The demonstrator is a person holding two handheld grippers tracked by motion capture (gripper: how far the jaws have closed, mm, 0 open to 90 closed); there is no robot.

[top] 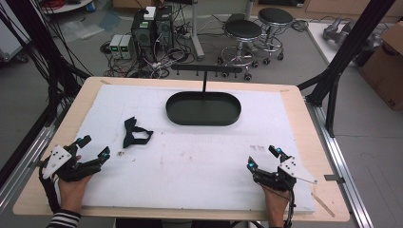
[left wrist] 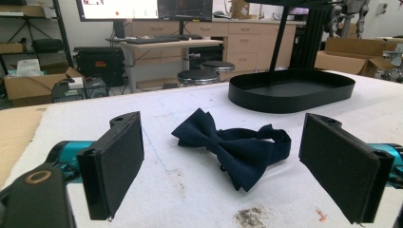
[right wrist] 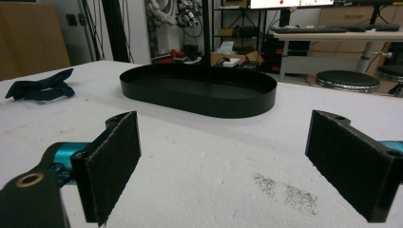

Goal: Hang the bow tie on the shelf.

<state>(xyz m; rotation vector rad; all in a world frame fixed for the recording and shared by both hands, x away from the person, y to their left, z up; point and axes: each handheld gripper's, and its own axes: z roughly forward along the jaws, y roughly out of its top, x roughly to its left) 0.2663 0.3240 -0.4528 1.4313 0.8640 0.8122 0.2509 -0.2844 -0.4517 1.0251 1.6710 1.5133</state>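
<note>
Notably, bow tie: a dark navy bow tie (top: 135, 133) lies flat on the white mat (top: 199, 156), left of the table's middle and nearer the person's left side.
Bow tie, long axis: in the high view it runs slantwise, from the bow at the upper left down to the strap loop at the lower right; the bow end points toward the far left corner of the mat.
Bow tie, close up: in the left gripper view the bow tie (left wrist: 233, 145) sits straight ahead between the jaws, bow toward the camera's left, strap curling off to the right.
Bow tie, from the right: it shows small at the far left edge (right wrist: 40, 86), well apart from that gripper.
Tray: a black oval tray (top: 203, 108) lies beyond the tie at the mat's far middle, its long axis across the table; a thin post with a crossbar rises at its far rim.
Left gripper: left gripper (top: 95, 148) rests near the mat's left edge, jaws spread wide, holding nothing, near the tie but apart from it.
Right gripper: right gripper (top: 262, 157) rests at the mat's near right, jaws wide, holding nothing.
Table: pale wooden table (top: 313, 142) edges frame the mat.
</note>
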